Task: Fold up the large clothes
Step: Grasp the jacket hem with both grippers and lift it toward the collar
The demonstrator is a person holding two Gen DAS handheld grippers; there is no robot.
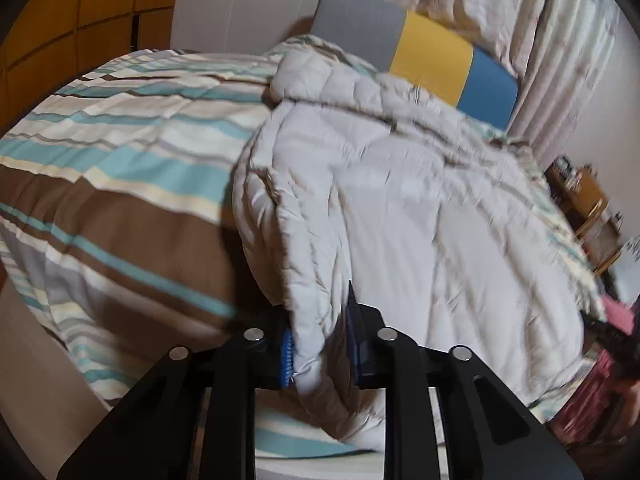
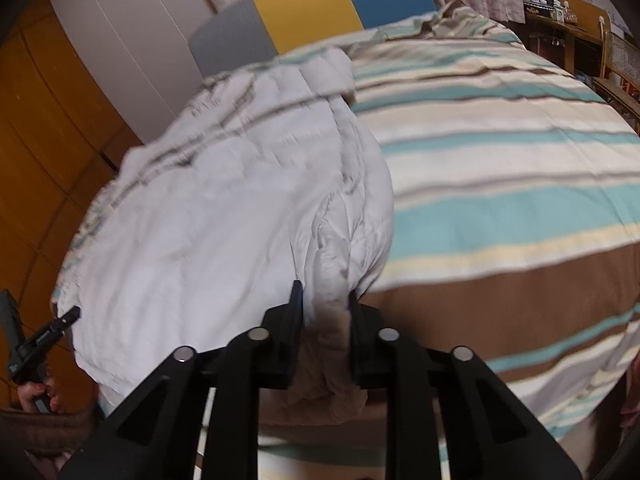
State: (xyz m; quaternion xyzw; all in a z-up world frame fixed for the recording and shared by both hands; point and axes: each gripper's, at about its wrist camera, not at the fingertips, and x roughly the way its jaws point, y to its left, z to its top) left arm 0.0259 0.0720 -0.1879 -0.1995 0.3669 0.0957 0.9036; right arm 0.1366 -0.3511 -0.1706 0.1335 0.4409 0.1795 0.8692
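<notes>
A: White quilted garment (image 1: 400,200) is lying spread over the striped bed cover (image 1: 120,152), hem hanging off the near edge. Looks puffy, soft, light but bulky, so I'd be gripping at the hem corners.
B: Left gripper (image 1: 322,344) is pinching the left corner, jaws nearly closed on fabric. Right gripper (image 2: 324,344) is pinching the right corner likewise.

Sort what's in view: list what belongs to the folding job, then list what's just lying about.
Job:
white padded coat
left tongs, shut on the coat's edge
right tongs, shut on the coat's edge

Lying about:
striped bedspread
headboard
curtain
wooden wardrobe
cluttered wooden desk
</notes>
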